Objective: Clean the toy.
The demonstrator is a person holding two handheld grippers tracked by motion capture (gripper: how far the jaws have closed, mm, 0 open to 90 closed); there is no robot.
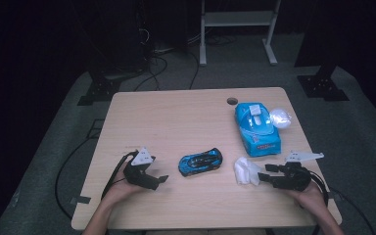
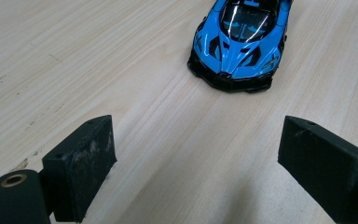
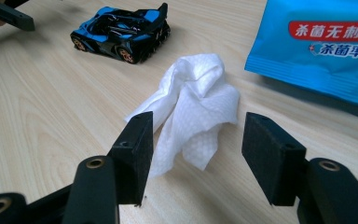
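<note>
Left tongs (image 1: 157, 179): jaws wide, nothing between them. They rest low over the desk (image 1: 176, 117) and aim at the nose of the car (image 2: 240, 39), which stands just ahead of the jaws and apart from them.

Right tongs (image 3: 195, 140): jaws wide, not gripping. The wipe (image 3: 191, 102) lies crumpled on the desk with its near end between the two pads (image 3: 137, 140); no pad presses on it.

Layout: the car sits near the desk's middle, between the two tongs. The wipe lies to the car's right, just in front of the right tongs. The wipe pack (image 1: 256, 128) lies beyond the wipe, with a white wad (image 1: 280, 118) against its far right corner.

Probable faults:
- The right tongs close on a loose fold only. Cause: the wipe is bunched and thin at its near end; it may slip out or drag.
- The car rolls away when the left tongs touch it. Cause: free wheels and a nose-on approach.
- The car shifts under wiping. Cause: a weak or off-centre hold by the left tongs.
</note>
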